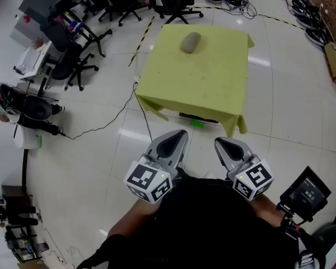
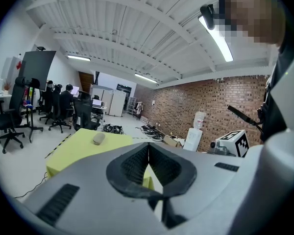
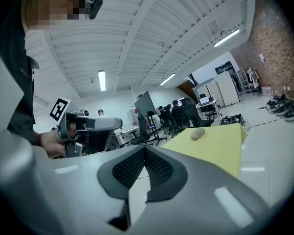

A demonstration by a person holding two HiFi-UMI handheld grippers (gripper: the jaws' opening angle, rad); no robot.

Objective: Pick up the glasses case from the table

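A: Where does everything sit?
B: The table, draped in a yellow-green cloth, stands at twelve o'clock from both tongs, well apart across the floor. The left gripper and right gripper hang side by side low in the head view. Each has its jaws pressed together with nothing between them.
A: And the glasses case?
B: The glasses case lies on the table's far half, about twelve o'clock from the left gripper and eleven from the right. Its long axis seems to run one to seven o'clock. I judge the left marginally nearer.
A: Anything unclear?
B: The cloth hides the table's legs, and the case is too small to show a seam or hinge.
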